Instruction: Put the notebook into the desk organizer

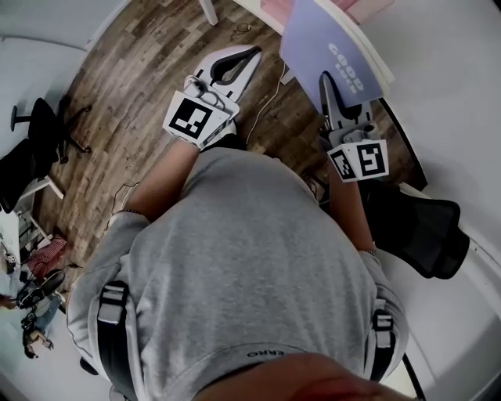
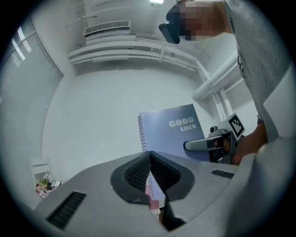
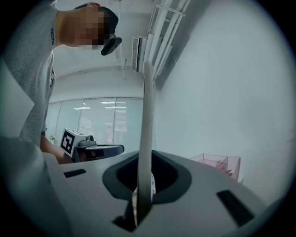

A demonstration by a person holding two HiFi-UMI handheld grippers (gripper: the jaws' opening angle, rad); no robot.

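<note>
A lavender spiral notebook [image 1: 329,48] with "GOOD LUCK" on its cover is held up in the air over the edge of the white desk [image 1: 446,70]. My right gripper [image 1: 326,80] is shut on its lower edge. In the right gripper view the notebook [image 3: 147,120] stands edge-on between the jaws of the right gripper [image 3: 146,162]. The pink see-through desk organizer [image 3: 222,164] sits to the right of it, and shows at the top of the head view as the organizer [image 1: 275,11]. My left gripper [image 1: 252,53] hangs over the floor, shut and empty. In the left gripper view the left gripper [image 2: 149,156] faces the notebook's cover [image 2: 171,132].
The person stands on a wooden floor [image 1: 141,70]. A black office chair [image 1: 415,223] is close at the right, under the desk's edge. Another dark chair [image 1: 39,133] stands far left. A cable [image 1: 262,110] trails across the floor between the grippers.
</note>
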